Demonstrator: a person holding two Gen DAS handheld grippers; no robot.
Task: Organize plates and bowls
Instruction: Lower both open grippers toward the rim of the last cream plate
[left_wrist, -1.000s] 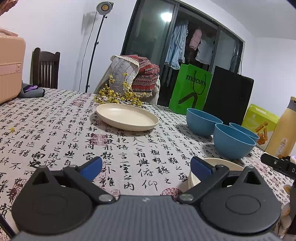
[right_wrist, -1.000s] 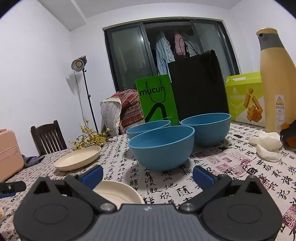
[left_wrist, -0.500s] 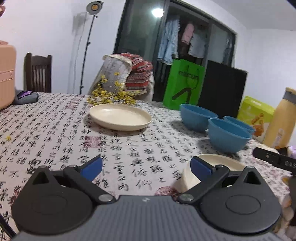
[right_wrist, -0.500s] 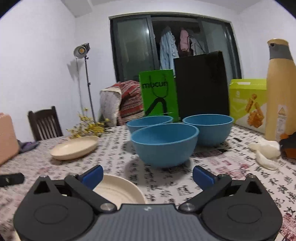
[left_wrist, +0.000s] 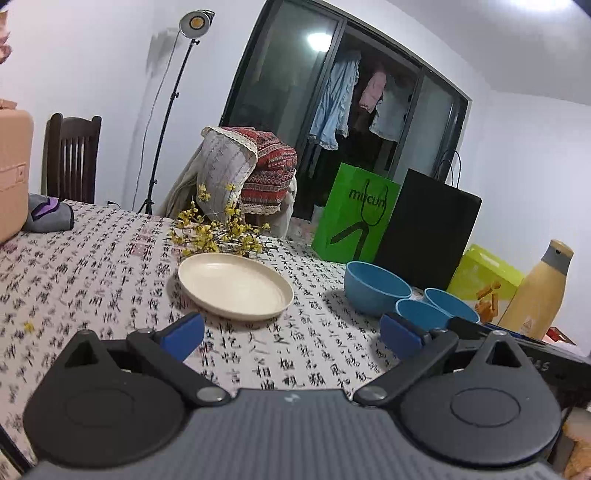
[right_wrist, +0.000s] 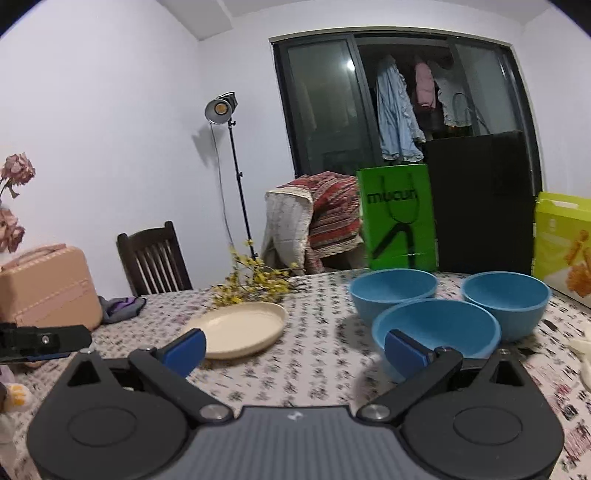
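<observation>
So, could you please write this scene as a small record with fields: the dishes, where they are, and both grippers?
plate: one cream plate, flat on the table, by the yellow flowers
bowls: three blue bowls, upright, close together, not stacked
bags: green bag and black bag behind the bowls
left gripper: open, holds nothing, above the table
right gripper: open, holds nothing, nearest bowl beyond its right finger

Both tools rose (the near plate left view).
</observation>
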